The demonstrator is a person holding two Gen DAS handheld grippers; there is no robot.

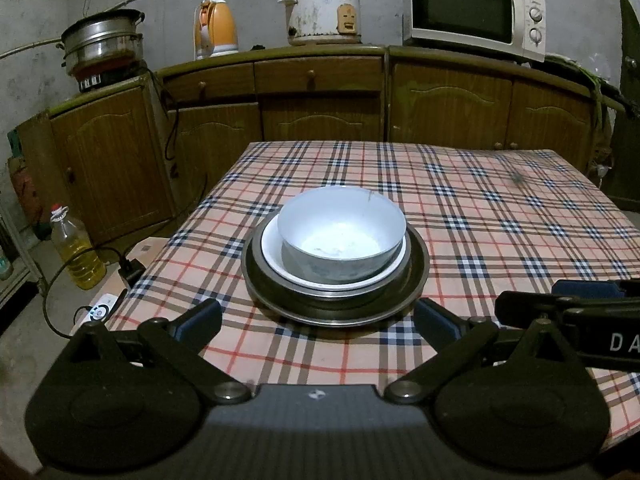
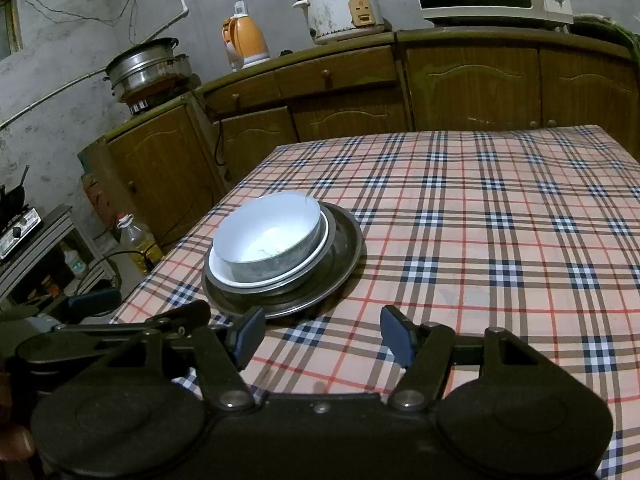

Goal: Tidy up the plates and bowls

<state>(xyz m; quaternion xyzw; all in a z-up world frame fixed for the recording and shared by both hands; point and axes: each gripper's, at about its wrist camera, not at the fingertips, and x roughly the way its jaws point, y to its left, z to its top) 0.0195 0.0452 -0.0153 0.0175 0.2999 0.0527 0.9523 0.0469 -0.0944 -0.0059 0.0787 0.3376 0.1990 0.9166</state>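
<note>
White bowl sits nested in plates mid-frame on the counter, stacked to save room; both grippers' fingers gape wide, empty.

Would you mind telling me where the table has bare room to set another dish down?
The checked tablecloth lies bare right of the stacked dishes, out to its far and right edges. The near left corner is crowded: the stack sits there, with the open left gripper and right gripper just before it.

Black tongs (blue pads)
</note>
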